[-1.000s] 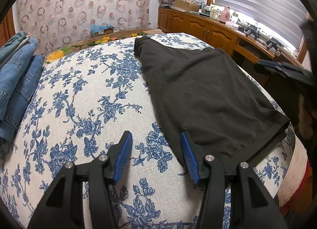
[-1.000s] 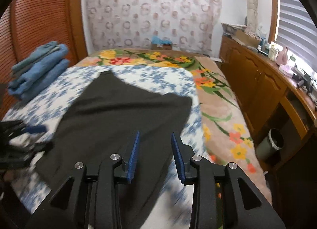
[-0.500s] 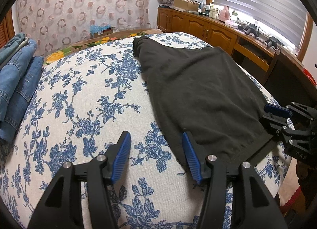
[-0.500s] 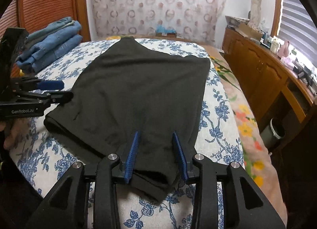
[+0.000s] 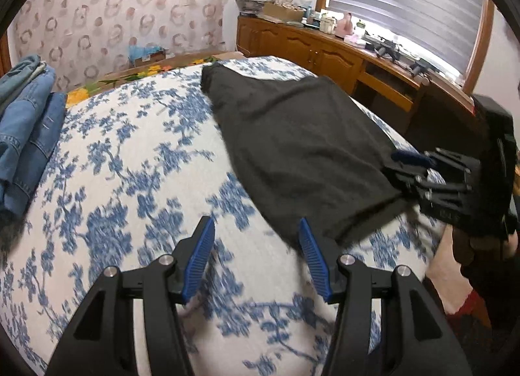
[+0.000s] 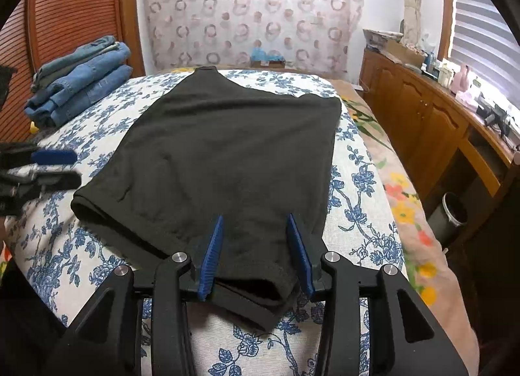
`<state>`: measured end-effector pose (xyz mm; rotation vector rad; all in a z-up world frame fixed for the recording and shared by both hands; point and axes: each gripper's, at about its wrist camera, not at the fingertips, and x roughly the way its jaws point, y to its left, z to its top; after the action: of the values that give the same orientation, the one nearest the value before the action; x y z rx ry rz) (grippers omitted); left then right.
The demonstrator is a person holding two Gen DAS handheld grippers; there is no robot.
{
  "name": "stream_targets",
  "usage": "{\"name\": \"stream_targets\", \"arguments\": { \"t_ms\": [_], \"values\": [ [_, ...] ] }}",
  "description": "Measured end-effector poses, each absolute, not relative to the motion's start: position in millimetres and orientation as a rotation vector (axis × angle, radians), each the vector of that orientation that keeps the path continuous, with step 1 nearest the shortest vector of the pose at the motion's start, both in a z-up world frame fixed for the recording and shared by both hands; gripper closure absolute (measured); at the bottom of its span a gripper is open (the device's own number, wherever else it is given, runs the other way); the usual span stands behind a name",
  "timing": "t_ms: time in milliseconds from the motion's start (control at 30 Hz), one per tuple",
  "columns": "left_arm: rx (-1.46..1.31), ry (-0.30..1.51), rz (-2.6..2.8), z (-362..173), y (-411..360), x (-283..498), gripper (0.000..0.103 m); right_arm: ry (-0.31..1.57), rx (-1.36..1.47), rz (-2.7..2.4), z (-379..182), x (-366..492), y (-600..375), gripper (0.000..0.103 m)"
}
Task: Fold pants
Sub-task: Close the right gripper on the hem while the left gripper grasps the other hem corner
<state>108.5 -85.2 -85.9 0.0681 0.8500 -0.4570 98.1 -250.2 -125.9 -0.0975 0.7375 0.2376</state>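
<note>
A home bedroom: floral-covered bed (image 6: 357, 181), wooden cabinets (image 6: 416, 109), curtain (image 6: 253, 8).

A circle-patterned curtain (image 6: 253, 15) covers the far wall. Wooden cabinets (image 6: 422, 122) run beneath a bright window with blinds (image 5: 412, 8). A slatted wooden door (image 6: 74, 8) stands left.

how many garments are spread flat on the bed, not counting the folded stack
1: the black pants lie flat on the blue floral sheet, their near hem between the right hand-held gripper's opening pads. The folded jeans are stacked at the far left; more may be hidden there.
</note>
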Motion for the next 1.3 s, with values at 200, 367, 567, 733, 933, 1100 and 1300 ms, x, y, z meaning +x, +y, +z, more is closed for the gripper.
{"name": "stream_targets", "arguments": {
  "t_ms": [200, 367, 567, 733, 933, 1100, 1300],
  "values": [
    [0.085, 0.859, -0.478, -88.4, -88.0, 100.7, 0.059, 0.743, -0.091, 0.235, -126.5, 95.7, -253.1, 0.062],
    [0.101, 0.859, -0.494, -85.4, -91.3, 97.1, 0.062, 0.744, -0.081, 0.241, -126.7, 94.6, -253.0, 0.062],
    [0.130, 0.859, -0.516, -81.8, -99.2, 93.0, 0.066, 0.744, -0.083, 0.241, -126.9, 94.4, -253.5, 0.062],
    [0.148, 0.874, -0.516, -84.6, -105.7, 100.5, 0.067, 0.743, -0.082, 0.240, -126.8, 94.3, -253.5, 0.062],
    [0.175, 0.883, -0.537, -87.8, -117.7, 102.0, 0.067, 0.742, -0.081, 0.241, -126.4, 94.1, -253.5, 0.062],
    [0.164, 0.883, -0.546, -88.9, -123.0, 107.5, 0.072, 0.741, -0.081, 0.241, -126.5, 93.9, -253.8, 0.062],
    [0.168, 0.850, -0.548, -85.7, -123.6, 102.7, 0.098, 0.739, -0.081, 0.241, -126.8, 93.7, -254.0, 0.062]
  ]
}}
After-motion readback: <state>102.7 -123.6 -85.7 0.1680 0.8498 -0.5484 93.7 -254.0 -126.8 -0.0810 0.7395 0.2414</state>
